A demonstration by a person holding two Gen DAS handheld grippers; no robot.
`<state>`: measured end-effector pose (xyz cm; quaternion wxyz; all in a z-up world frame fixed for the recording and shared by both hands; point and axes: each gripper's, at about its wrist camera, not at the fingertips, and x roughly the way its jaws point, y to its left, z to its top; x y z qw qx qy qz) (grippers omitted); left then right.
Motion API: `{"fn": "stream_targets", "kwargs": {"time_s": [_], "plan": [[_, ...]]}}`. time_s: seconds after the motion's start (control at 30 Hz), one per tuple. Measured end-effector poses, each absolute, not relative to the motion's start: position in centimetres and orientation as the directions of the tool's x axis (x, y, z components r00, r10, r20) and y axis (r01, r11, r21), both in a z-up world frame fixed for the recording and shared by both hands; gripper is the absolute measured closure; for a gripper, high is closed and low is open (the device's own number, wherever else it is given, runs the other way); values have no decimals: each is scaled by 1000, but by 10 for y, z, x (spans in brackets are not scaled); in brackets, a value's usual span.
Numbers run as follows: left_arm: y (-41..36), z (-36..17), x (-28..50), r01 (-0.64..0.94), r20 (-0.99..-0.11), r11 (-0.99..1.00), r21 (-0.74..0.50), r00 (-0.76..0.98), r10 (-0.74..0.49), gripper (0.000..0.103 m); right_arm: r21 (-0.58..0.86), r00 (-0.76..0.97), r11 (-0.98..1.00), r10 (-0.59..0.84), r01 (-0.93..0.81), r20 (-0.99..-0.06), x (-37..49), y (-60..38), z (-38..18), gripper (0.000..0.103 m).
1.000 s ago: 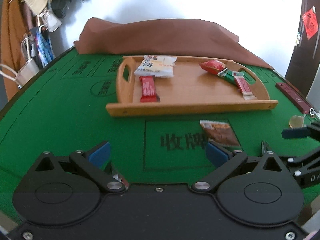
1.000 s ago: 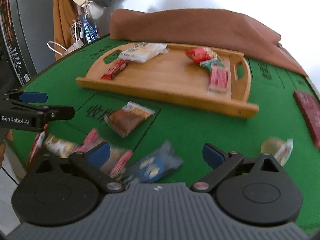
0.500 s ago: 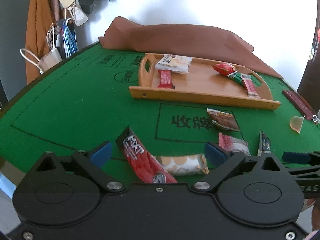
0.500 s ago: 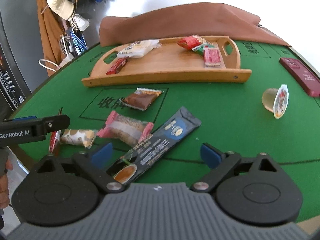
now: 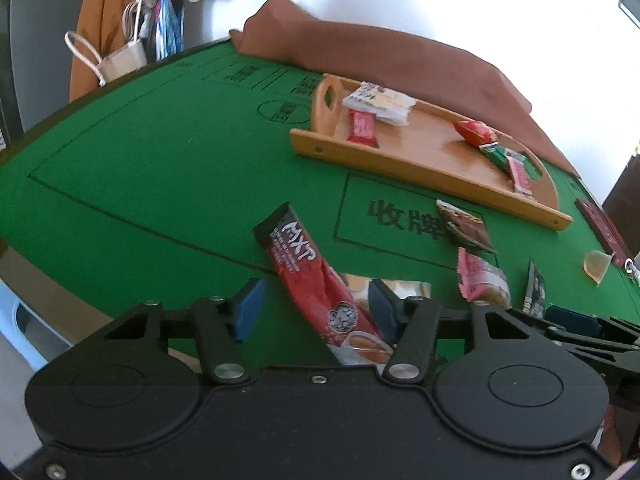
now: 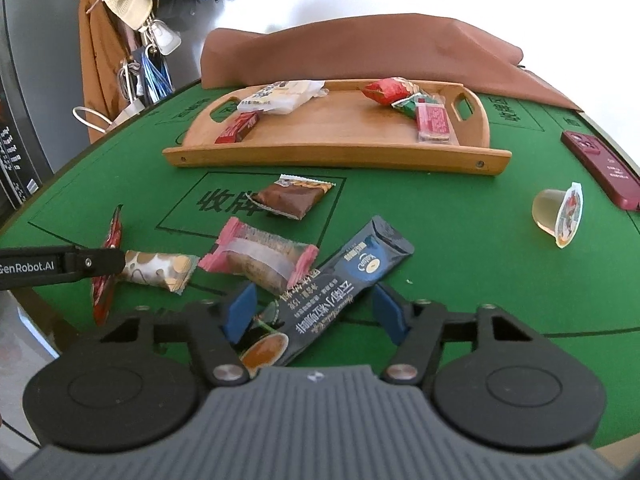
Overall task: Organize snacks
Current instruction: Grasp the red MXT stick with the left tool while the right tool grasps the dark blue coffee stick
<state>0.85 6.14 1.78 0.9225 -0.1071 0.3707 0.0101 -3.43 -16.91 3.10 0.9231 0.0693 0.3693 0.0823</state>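
Blue pads of the left gripper (image 5: 316, 312) stood either side of the red coffee stick (image 5: 316, 280) at lower centre of the left view, jaws closing. The right pad looked at or near the sachet's edge, the left pad still apart from it with green felt showing between; no firm grip yet. The right gripper (image 6: 316, 312), lower centre of its own view, was likewise closing around the dark blue coffee stick (image 6: 340, 280), which lay slantwise between the pads with gaps on both sides.

Risks, as judged:
- Both sachets were flat and lay skew to the jaws. Pads closing on a slanted edge could swivel or buckle the sachet rather than pinch it.
- The gold-spotted sweet (image 6: 158, 270) lay just beside the red stick, and the pink-wrapped cake (image 6: 258, 258) touched or overlapped the blue stick. Either could be dragged along or caught in a jaw.
- The grippers worked near each other; the left one's finger showed at mid-left of the right view. A careless lift could knock them together.

Pose: both grippers pointed down at a slant toward the green worktop (image 5: 160, 168), low over its near edge. The left view sat rolled, horizon tipped down to the right.

Beyond them, a brown wrapped snack (image 6: 290, 196) lay on the felt, and the wooden tray (image 6: 332, 152), upper centre, already carried several snacks. A jelly cup (image 6: 558, 212) lay at right.
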Motion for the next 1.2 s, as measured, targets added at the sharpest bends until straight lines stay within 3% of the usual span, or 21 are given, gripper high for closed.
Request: {"fn": "stream_targets", "kwargs": {"time_s": [0.1, 0.47, 0.7, 0.83, 0.9, 1.0, 1.03, 1.1, 1.2], "plan": [[65, 13, 12, -90, -691, 969, -230, 716, -98, 51, 167, 722, 982, 182, -94, -667, -33, -169, 31, 45], [68, 13, 22, -80, -679, 967, -241, 726, -109, 67, 53, 744, 998, 23, 16, -667, -32, -192, 29, 45], [77, 12, 29, -106, -674, 959, -263, 731, -104, 67, 40, 741, 998, -8, 47, -671, -27, -201, 24, 45], [81, 11, 34, -131, -674, 958, -256, 735, -80, 57, 33, 743, 999, 5, 23, -669, -23, -199, 24, 45], [82, 9, 36, -131, -670, 959, -252, 738, -76, 58, 38, 741, 999, 26, -1, -671, -21, -197, 24, 45], [79, 8, 40, -128, -672, 963, -239, 738, -68, 65, 37, 744, 999, 41, -22, -667, -18, -195, 24, 46], [78, 8, 40, -119, -671, 962, -245, 737, -80, 73, 37, 744, 999, 43, -25, -667, -17, -194, 23, 48], [76, 7, 41, -116, -668, 955, -272, 738, -100, 75, 39, 746, 999, 53, -36, -664, -16, -193, 24, 57], [71, 9, 42, -104, -663, 957, -270, 741, -106, 77, 25, 746, 998, 64, -63, -663, -14, -189, 25, 61]]}}
